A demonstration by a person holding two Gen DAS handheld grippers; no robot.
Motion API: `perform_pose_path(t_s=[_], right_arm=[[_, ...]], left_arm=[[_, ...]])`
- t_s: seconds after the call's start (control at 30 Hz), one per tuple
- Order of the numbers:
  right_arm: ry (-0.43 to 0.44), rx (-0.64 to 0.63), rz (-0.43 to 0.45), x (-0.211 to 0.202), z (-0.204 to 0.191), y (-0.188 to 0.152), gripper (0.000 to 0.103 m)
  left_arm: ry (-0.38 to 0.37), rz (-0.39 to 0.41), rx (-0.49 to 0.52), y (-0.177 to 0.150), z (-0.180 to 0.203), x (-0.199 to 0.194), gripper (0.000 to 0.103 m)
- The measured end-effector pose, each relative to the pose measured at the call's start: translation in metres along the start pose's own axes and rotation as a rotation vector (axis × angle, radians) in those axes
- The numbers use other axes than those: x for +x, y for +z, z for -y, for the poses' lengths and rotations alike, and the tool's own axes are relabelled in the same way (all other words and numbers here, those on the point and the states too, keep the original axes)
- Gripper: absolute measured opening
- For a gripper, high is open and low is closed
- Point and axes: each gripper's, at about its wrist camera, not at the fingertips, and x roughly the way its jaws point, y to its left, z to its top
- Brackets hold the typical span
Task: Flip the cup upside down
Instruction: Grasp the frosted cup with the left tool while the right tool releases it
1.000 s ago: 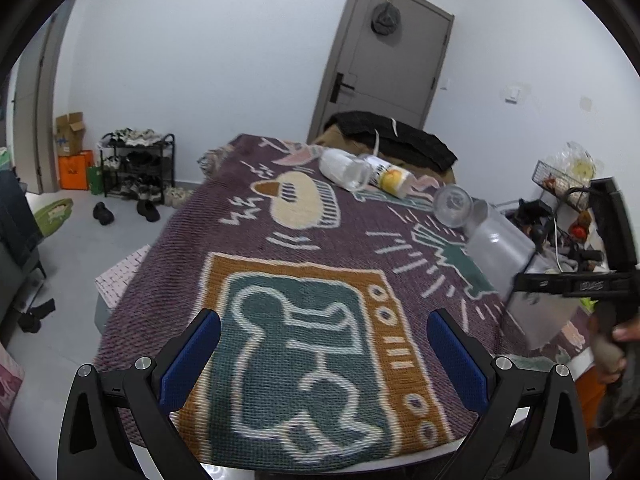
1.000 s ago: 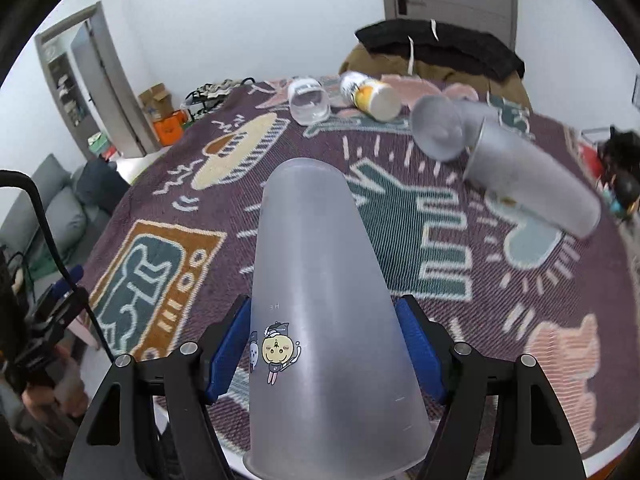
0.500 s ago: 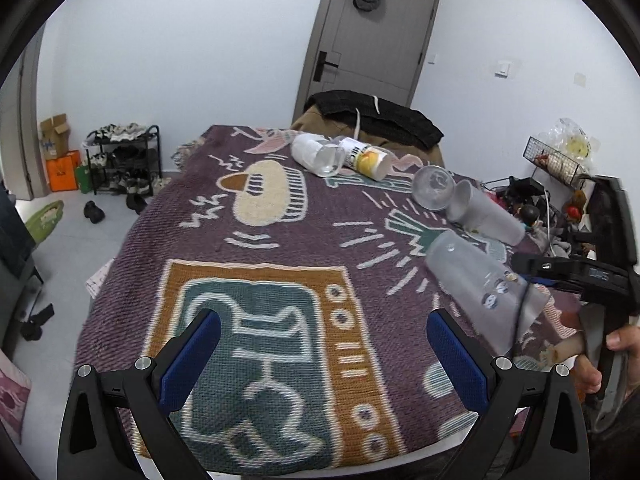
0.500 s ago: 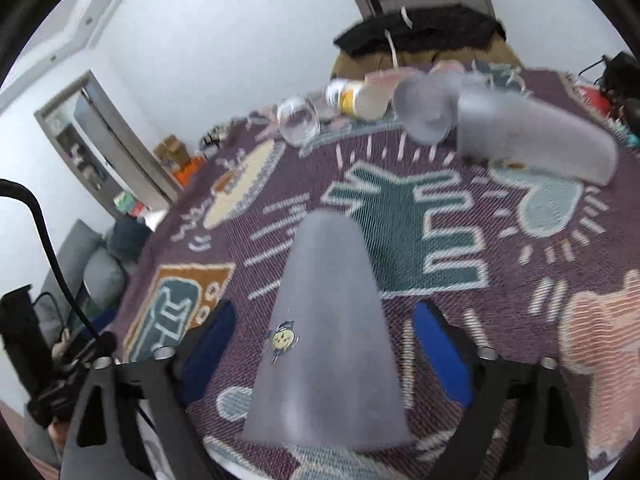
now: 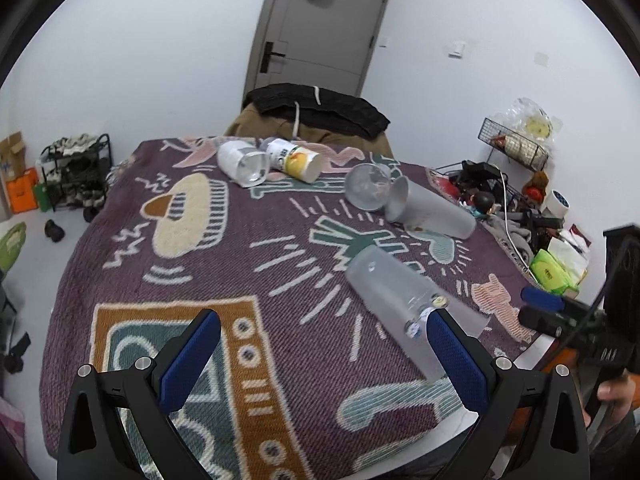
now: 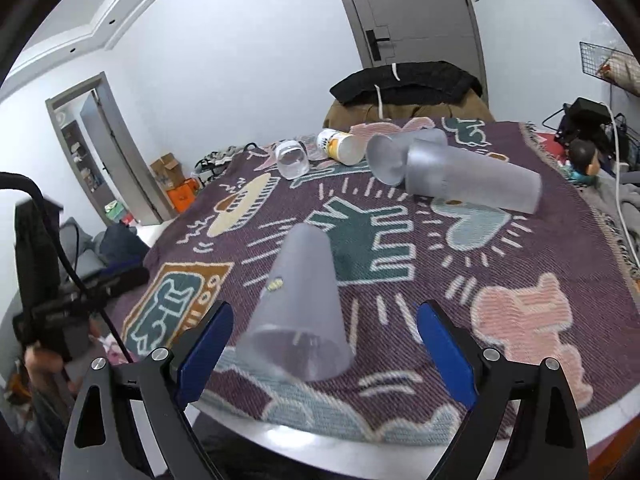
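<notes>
A frosted translucent cup (image 6: 302, 312) with a small sticker stands upside down, rim down, on the patterned purple blanket (image 6: 520, 264) near the table's front edge. My right gripper (image 6: 324, 348) is open, its blue fingers apart on either side of the cup and not touching it. The same cup (image 5: 396, 292) shows at the right in the left wrist view, partly behind a blue pad. My left gripper (image 5: 320, 354) is open and empty above the blanket's near left part.
A second frosted cup (image 6: 472, 180) lies on its side at the back right, beside a clear glass (image 6: 386, 158). A clear jar (image 6: 292, 160) and a yellow-printed cup (image 6: 342, 146) lie farther back. A chair with dark clothes (image 6: 404, 84) stands behind the table. Clutter (image 5: 520, 208) sits right.
My right gripper has opened and let go of the frosted cup, which now stands rim down on the blanket. The gripper has drawn back a little. The left gripper's view has shifted.
</notes>
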Motion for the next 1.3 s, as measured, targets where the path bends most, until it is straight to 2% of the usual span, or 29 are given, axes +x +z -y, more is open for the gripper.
perform_pose_path(t_s=[0.3,0.53,0.83,1.1,1.3], right_arm=[[-0.029,0.051,0.040,-0.004,0.027,-0.018,0.094],[-0.052,0.088,0.096,-0.015,0.049,-0.019,0.094],[-0.060,0.149,0.094,-0.013,0.082,-0.030,0.094],[-0.064,0.166,0.082,-0.007,0.093,-0.032,0.094],[-0.071,0.184,0.078,-0.004,0.097,-0.035,0.094]], left_arm=[[-0.076,-0.044,0.013,0.022,0.021,0.026,0.103],[-0.163,-0.161,-0.065,0.033,0.028,0.070,0.103],[-0.129,-0.255,-0.092,0.036,0.030,0.109,0.100],[-0.144,-0.374,-0.230,0.040,0.014,0.154,0.090],[-0.137,-0.406,-0.266,0.045,0.015,0.174,0.088]])
